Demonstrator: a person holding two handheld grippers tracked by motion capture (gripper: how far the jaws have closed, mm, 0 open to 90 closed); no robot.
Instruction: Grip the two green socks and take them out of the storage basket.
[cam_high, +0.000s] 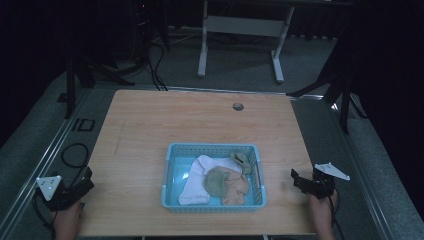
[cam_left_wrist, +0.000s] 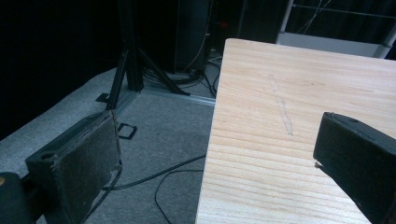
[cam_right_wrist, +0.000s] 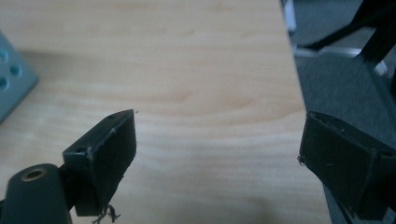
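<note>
From above, you are holding the left gripper (cam_high: 82, 186) at the table's (cam_high: 150, 125) near left corner and the right gripper (cam_high: 300, 181) near its right edge, both well apart from the blue basket (cam_high: 172, 150) sitting between them with a white sock (cam_high: 197, 182), a green sock (cam_high: 217, 182) and a peach sock (cam_high: 237, 187) inside. In the left gripper view, your jaws are standing spread, nothing between them, straddling the table edge. In the right gripper view, your jaws are gaping wide over bare wood, the basket's corner (cam_right_wrist: 11, 74) showing at left.
</note>
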